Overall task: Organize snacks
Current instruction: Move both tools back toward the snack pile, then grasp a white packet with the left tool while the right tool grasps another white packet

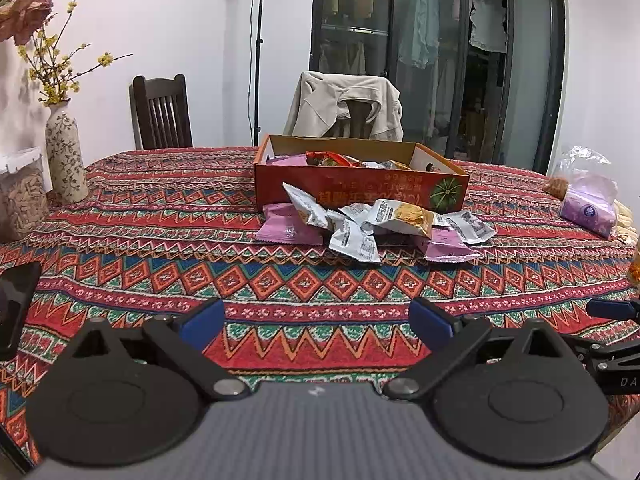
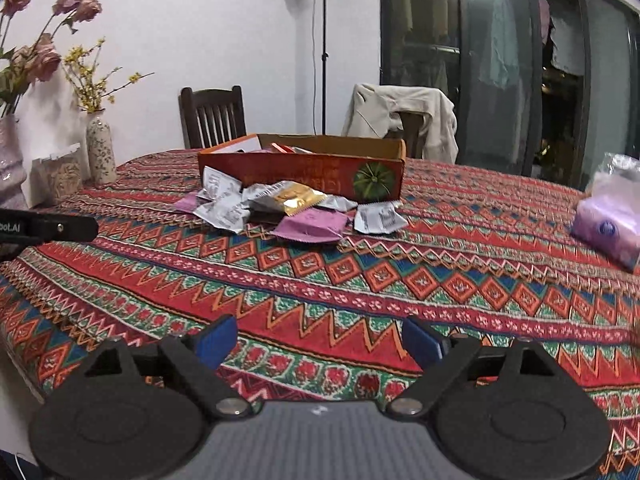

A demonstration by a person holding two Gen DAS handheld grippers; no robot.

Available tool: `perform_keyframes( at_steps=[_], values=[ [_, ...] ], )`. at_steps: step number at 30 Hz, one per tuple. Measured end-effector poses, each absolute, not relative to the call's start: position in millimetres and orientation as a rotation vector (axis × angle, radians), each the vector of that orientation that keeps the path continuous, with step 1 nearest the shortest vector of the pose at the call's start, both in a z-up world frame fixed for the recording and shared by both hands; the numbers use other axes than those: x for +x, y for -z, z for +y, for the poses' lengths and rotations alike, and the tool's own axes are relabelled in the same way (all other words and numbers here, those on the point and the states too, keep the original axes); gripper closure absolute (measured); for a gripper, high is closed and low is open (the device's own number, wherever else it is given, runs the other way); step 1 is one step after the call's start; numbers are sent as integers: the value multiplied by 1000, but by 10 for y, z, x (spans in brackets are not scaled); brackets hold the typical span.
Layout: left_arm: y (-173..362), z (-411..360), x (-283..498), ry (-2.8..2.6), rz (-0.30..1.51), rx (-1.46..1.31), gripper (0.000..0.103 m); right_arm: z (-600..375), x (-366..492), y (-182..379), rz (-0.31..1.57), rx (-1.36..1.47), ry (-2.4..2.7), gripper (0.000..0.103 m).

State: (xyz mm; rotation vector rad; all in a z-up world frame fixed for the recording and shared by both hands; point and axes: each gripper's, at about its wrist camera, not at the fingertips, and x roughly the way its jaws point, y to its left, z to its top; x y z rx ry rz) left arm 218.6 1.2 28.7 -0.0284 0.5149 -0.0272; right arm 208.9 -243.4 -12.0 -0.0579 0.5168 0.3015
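A heap of small snack packets (image 1: 372,224), white, purple and gold, lies on the patterned tablecloth just in front of an open orange cardboard box (image 1: 360,184) that holds several more snacks. The same heap (image 2: 288,210) and box (image 2: 300,174) show in the right wrist view. My left gripper (image 1: 316,322) is open and empty, low over the cloth, well short of the heap. My right gripper (image 2: 318,340) is open and empty, also near the table's front. The right gripper's tip (image 1: 608,308) shows at the right edge of the left wrist view.
A flowered vase (image 1: 66,152) and a clear container (image 1: 20,192) stand at the left. A purple tissue pack (image 1: 588,208) and plastic bags lie at the right. A dark phone (image 1: 16,300) lies at the near left. Two chairs (image 1: 162,112) stand behind the table.
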Motion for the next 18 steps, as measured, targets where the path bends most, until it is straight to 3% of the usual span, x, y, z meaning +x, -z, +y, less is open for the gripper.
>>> perform_keyframes(
  at_steps=[18],
  values=[
    [-59,-196,3016,47,561,24,4,-2466,2764,144,543,-54,-269,14]
  ],
)
